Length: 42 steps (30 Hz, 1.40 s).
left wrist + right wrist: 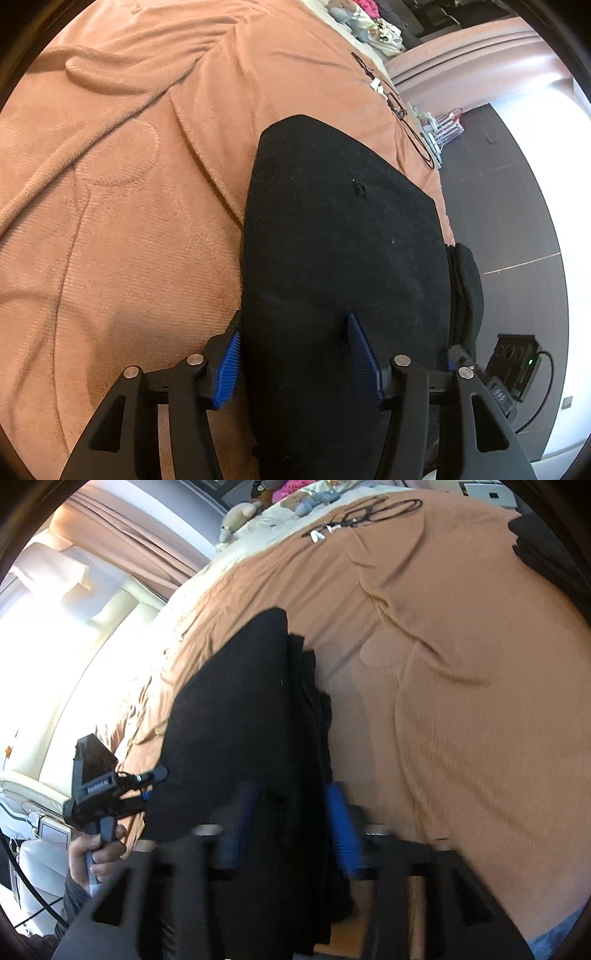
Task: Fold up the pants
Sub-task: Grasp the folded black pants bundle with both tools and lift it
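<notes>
Black pants point(343, 240) lie folded into a flat, narrow stack on a tan blanket point(122, 229) spread over a bed. My left gripper point(293, 321) is open. Its left blue pad point(229, 363) stands at the stack's left edge and its right pad rests on top of the cloth, which lies flat and unpinched between them. In the blurred right wrist view my right gripper point(290, 790) is open astride the layered right edge of the pants point(236, 709), with one blue pad point(341, 834) over the blanket point(461, 701). A hand point(94, 853) holds the left gripper point(107, 786) at the stack's left side.
Black cables point(400, 109) point(369, 513) lie on the blanket's far part, with soft toys and clothes point(306, 498) beyond. The bed's edge runs just right of the pants above dark floor point(509, 229). A black box with a green light point(513, 360) sits on the floor.
</notes>
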Motion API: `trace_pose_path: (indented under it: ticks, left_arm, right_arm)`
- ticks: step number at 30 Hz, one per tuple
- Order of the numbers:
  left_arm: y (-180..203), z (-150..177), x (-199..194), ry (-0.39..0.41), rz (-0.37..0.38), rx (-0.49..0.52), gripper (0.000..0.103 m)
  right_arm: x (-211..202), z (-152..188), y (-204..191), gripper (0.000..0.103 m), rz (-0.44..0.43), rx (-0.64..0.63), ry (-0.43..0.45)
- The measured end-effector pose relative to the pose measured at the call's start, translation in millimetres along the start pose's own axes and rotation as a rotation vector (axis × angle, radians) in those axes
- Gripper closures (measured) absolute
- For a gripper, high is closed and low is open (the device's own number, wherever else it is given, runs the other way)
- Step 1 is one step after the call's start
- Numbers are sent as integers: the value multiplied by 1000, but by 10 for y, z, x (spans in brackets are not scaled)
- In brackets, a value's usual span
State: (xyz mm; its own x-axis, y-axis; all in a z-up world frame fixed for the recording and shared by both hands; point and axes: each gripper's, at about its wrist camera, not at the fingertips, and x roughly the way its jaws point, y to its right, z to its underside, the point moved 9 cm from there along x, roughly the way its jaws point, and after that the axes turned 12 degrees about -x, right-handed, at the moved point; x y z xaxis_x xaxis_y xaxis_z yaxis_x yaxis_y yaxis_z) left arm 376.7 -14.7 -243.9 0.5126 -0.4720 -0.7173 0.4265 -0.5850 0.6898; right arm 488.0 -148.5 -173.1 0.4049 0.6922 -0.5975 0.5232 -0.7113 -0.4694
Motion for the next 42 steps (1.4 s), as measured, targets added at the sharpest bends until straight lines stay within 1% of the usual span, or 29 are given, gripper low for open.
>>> trace_pose_path:
  ticks: [2, 6, 8, 10, 15, 17, 19, 21, 22, 23, 24, 25, 28, 34, 38, 42]
  left_arm:
    - [-4, 10, 14, -1, -1, 3, 45]
    - [-16, 9, 36, -8, 5, 2, 45]
    - [-29, 11, 41, -13, 10, 4, 45]
    - [-28, -17, 72, -19, 18, 4, 45]
    - [-22, -67, 159, -26, 34, 7, 45]
    - [-9, -82, 168, -24, 36, 10, 47]
    - [-2, -76, 149, -21, 36, 7, 50]
    - [36, -65, 105, -15, 44, 14, 56]
    - [62, -62, 66, -12, 54, 20, 60]
    - [89, -59, 33, -10, 60, 27, 63]
    - [125, -50, -9, -9, 70, 34, 65]
    - [153, -47, -34, -10, 78, 37, 68]
    - [274, -28, -131, -4, 89, 60, 71]
    - [603, 39, -319, 7, 125, 116, 71]
    - [903, 110, -417, 8, 142, 157, 71]
    - [1322, 192, -488, 10, 165, 216, 71]
  right_arm:
    - [37, -18, 24, 46, -24, 4, -2]
    - [244, -25, 158, 46, -85, 34, -56]
    - [362, 6, 183, 46, -139, 52, -96]
    - [420, 0, 207, 46, -175, 66, -110]
    - [598, -24, 167, 46, -249, 62, -139]
    - [646, -44, 143, 46, -272, 59, -148]
    - [670, -80, 141, 52, -278, 56, -155]
    - [637, -112, 94, 71, -290, 43, -152]
    - [621, -103, 65, 75, -293, 33, -144]
    - [580, -119, 28, 78, -289, 12, -134]
    - [538, -131, -13, 80, -275, -15, -126]
    - [506, -137, -50, 80, -259, -38, -120]
    - [411, -156, -125, 81, -228, -65, -102]
    - [93, -178, -215, 81, -199, -89, -46]
    - [-242, -221, -267, 81, -164, -109, -15]
    - [-690, -315, -283, 81, -132, -139, 25]
